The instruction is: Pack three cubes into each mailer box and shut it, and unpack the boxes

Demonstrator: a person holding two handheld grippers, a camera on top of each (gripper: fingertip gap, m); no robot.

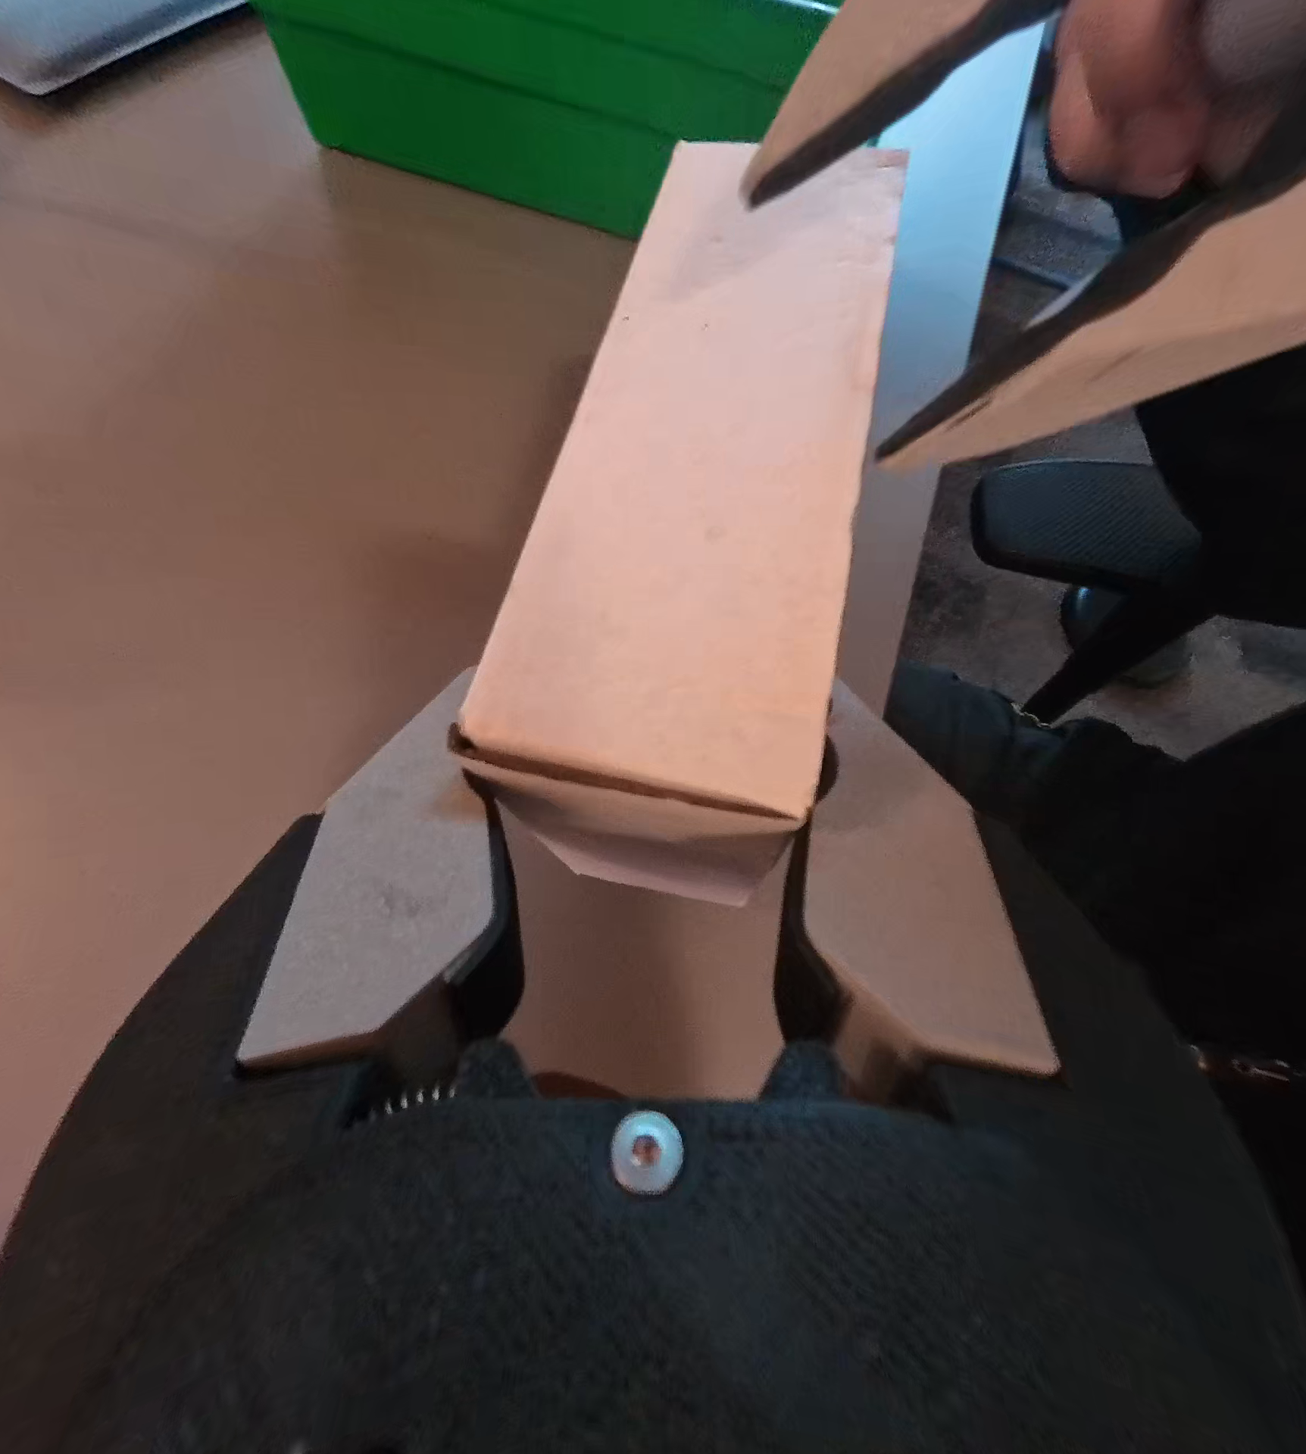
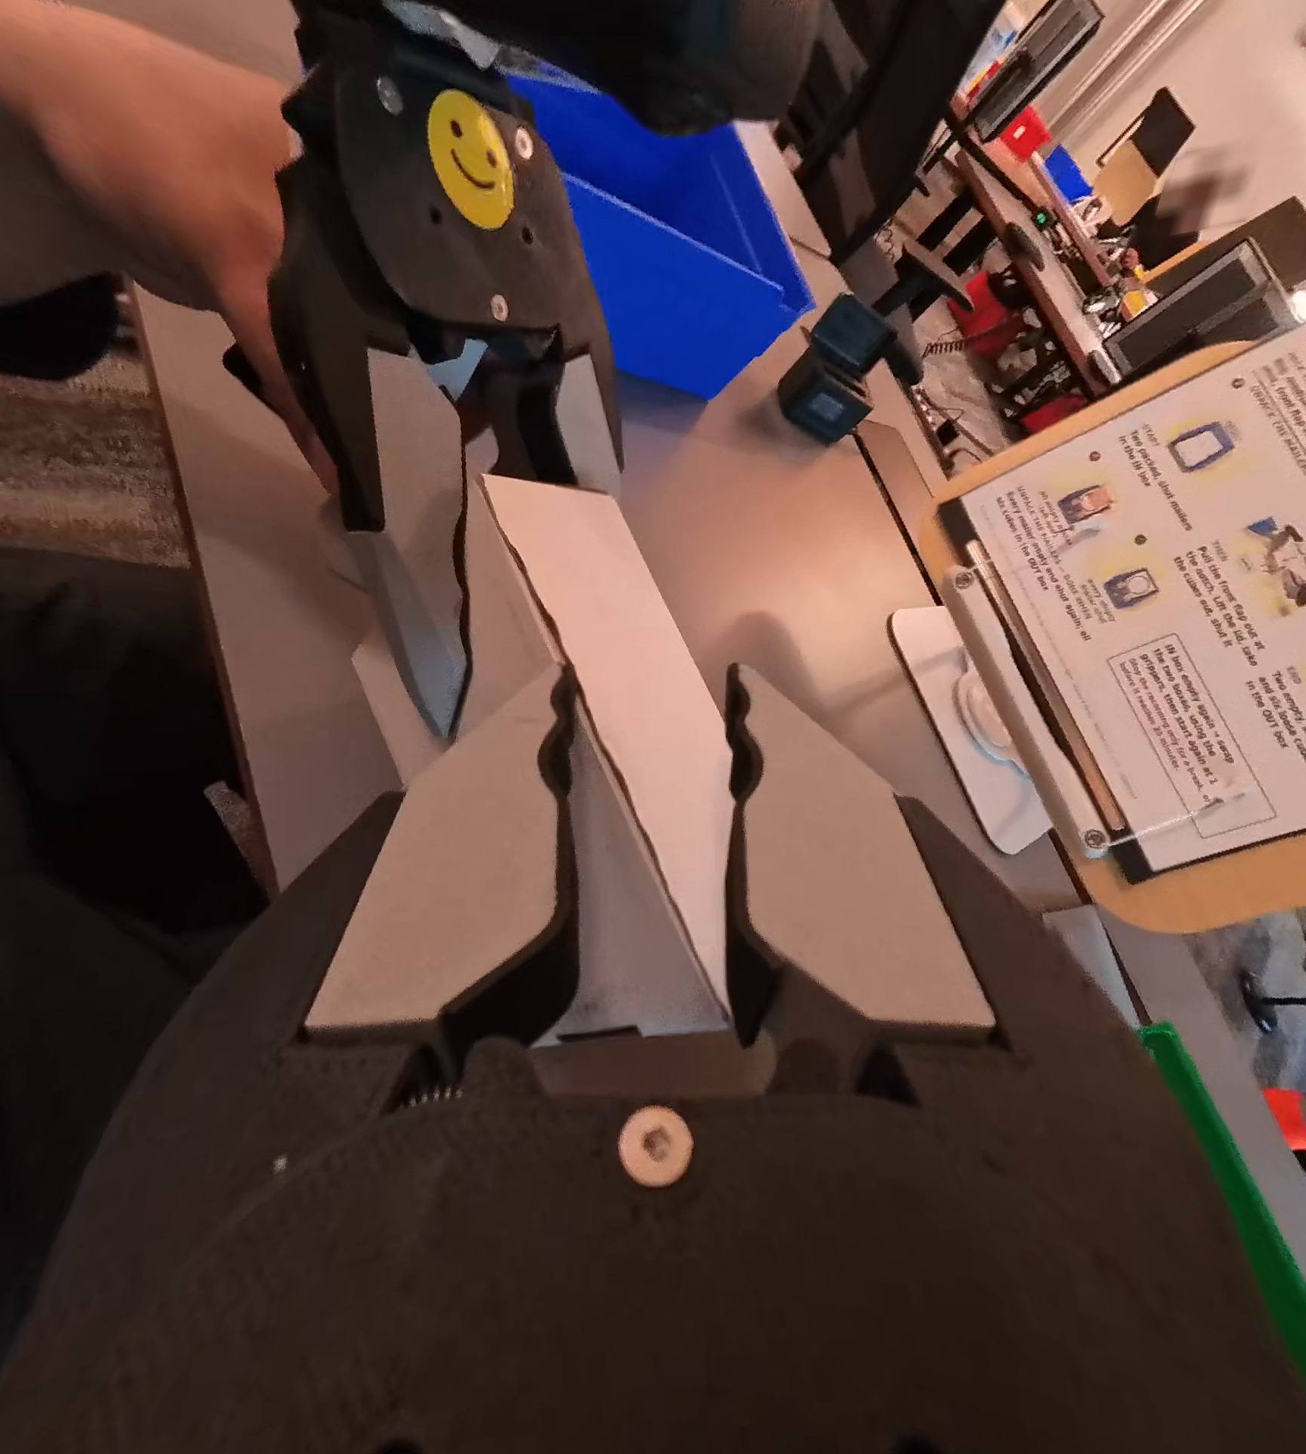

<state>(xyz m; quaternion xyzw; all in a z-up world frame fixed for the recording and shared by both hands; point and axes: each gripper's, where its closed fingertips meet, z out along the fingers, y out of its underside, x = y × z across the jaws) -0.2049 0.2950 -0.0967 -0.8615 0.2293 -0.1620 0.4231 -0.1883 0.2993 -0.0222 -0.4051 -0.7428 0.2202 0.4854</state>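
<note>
Both grippers are handling one shut mailer (image 1: pixel 681 503) lifted above the table (image 1: pixel 201 393): the left gripper (image 1: pixel 646 795) is clamping its 6 o'clock end, the right gripper (image 2: pixel 650 708) is straddling its far end, jaws apart, so likely shutting or unlatching, needing a firm pinch next.

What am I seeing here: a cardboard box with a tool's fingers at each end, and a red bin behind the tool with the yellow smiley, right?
Not quite. The bin behind the smiley-marked left gripper is blue, not red, as the right wrist view shows. The rest holds: the cardboard box has the left gripper at its far end and the right gripper at its near end.
</note>
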